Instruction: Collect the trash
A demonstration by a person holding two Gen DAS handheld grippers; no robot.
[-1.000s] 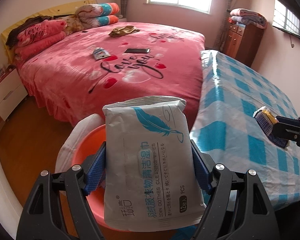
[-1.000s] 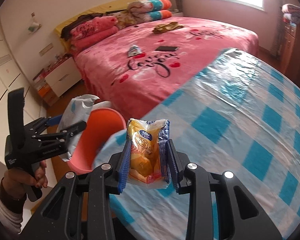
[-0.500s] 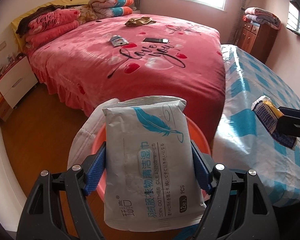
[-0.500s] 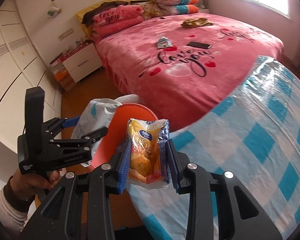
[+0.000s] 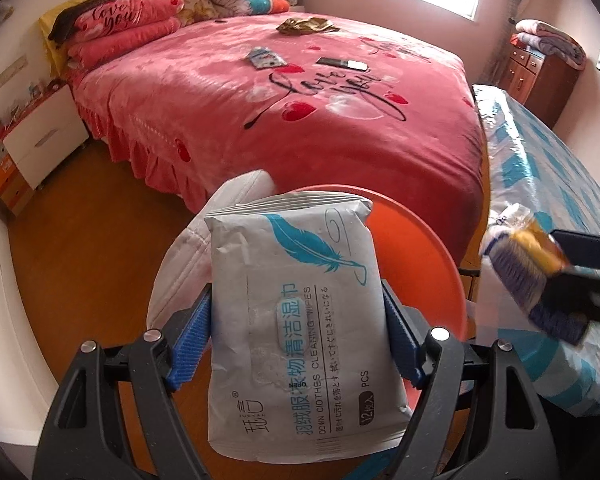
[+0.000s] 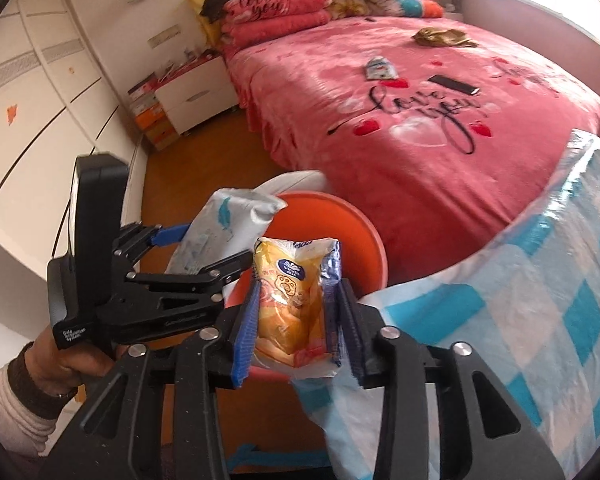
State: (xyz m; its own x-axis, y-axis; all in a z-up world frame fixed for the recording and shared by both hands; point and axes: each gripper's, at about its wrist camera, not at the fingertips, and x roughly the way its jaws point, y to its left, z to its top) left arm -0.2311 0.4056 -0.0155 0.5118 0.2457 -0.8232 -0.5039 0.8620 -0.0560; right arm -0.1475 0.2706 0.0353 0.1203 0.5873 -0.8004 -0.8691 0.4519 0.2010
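While gripped between the blue pads of the left gripper (image 5: 296, 336), wipes pack (image 5: 296, 320) stands upright, feather print on top, poised over orange bin (image 5: 432, 256) with white liner (image 5: 188, 256) draped over the bin's left rim. Behind, pink bed (image 5: 300, 92) carrying a small packet (image 5: 265, 57), phone (image 5: 342, 63) and brown cloth (image 5: 306, 25). At right, checked table (image 5: 548, 168), and right gripper entering blurred, clamped on snack wrapper (image 5: 516, 256), just beside the bin's right rim. From the right wrist: right gripper (image 6: 296, 312) closed narrow on yellow snack wrapper (image 6: 294, 304), held upright at the bin's (image 6: 340, 216) near rim, beside the table's (image 6: 540, 280) edge. Left of it, left gripper (image 6: 220, 248) shut on wipes pack (image 6: 228, 228), above the bin's left side, liner (image 6: 296, 180) peeking behind. Left hand (image 6: 80, 360) wrapped round that gripper's handle at lower left. Further back, bed (image 6: 420, 120), nightstand (image 6: 196, 96) by the headboard, white wardrobe (image 6: 40, 92) along the left wall.
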